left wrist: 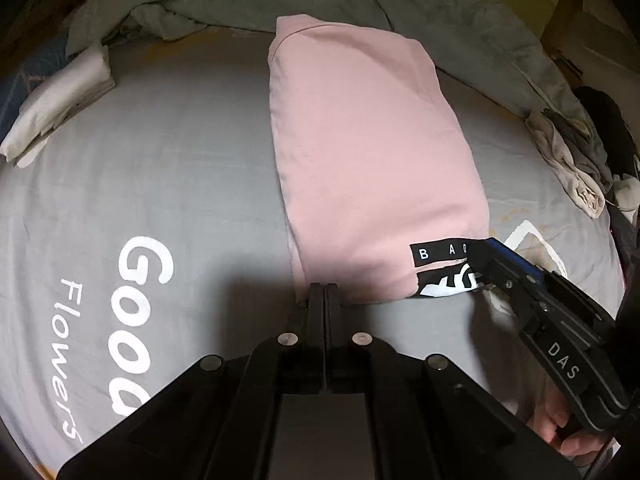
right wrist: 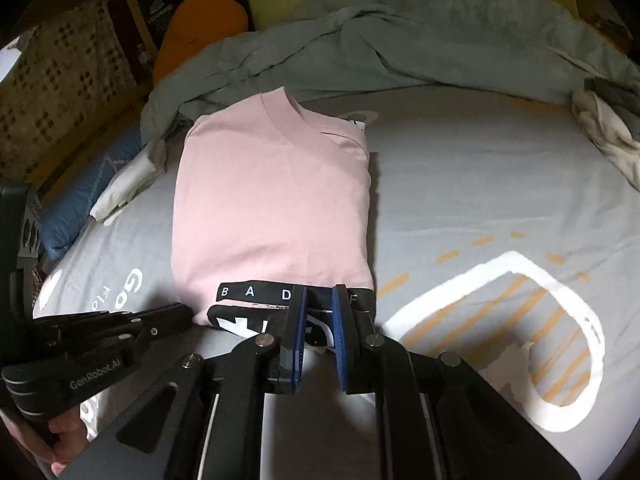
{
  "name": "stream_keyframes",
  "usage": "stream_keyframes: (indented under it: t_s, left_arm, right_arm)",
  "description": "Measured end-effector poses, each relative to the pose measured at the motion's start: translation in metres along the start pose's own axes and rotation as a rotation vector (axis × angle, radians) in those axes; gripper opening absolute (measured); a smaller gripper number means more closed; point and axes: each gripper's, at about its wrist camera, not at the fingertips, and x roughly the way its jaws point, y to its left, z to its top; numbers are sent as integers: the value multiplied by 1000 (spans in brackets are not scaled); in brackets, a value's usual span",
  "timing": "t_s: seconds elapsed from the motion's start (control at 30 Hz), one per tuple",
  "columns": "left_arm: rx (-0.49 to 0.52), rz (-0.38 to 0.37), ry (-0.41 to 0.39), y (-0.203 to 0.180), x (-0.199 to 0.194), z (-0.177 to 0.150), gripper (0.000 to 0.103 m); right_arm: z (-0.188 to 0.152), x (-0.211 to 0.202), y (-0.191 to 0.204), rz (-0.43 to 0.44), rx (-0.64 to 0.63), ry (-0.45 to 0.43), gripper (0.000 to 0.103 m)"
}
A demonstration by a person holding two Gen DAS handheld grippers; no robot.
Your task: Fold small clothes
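Pink shirt point(right wrist: 272, 204) lies folded to a long rectangle on the bed point(right wrist: 460, 184), collar at the far end, printed hem at the near end. Long axis runs away from both claws.

Left claw point(left wrist: 325, 292): fingers together at the hem's near left corner. Whether cloth is caught between them cannot be told; the tips meet right at the edge.

Right claw point(right wrist: 320, 312): blue pads point(right wrist: 299, 320) narrowly apart, set on either side of the hem at the black print, near the right corner. They look clamped on the cloth.

Judgement: both hands stand at the hem end, so the next fold would carry the hem toward the collar.
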Motion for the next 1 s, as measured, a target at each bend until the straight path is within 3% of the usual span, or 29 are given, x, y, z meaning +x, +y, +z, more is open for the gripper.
stream_keyframes:
  t_s: [0.27, 0.37, 0.5, 0.67, 0.8, 0.9, 1.0]
  left_arm:
    - [2, 7, -5, -4, -1, -3, 0]
    - [7, -37, -59, -2, -16, 1, 0]
    - [53, -71, -188, -11, -49, 37, 0]
    - [58, -69, -198, -6, -37, 101, 0]
    - [19, -63, -179, 11, 3, 135, 0]
    - [-1, -53, -147, 21, 35, 139, 0]
    - [16, -26, -108, 22, 61, 133, 0]
  right_arm:
    - [2, -2, 0, 2, -3, 12, 13]
    - [9, -15, -2, 30, 33, -27, 13]
    - [37, -25, -1, 16, 38, -93, 13]
    - [84, -6, 0, -2, 63, -106, 13]
    - [112, 39, -7, 24, 123, 2, 13]
    - [116, 82, -20, 39, 206, 132, 13]
    - [109, 98, -26, 62, 219, 158, 12]
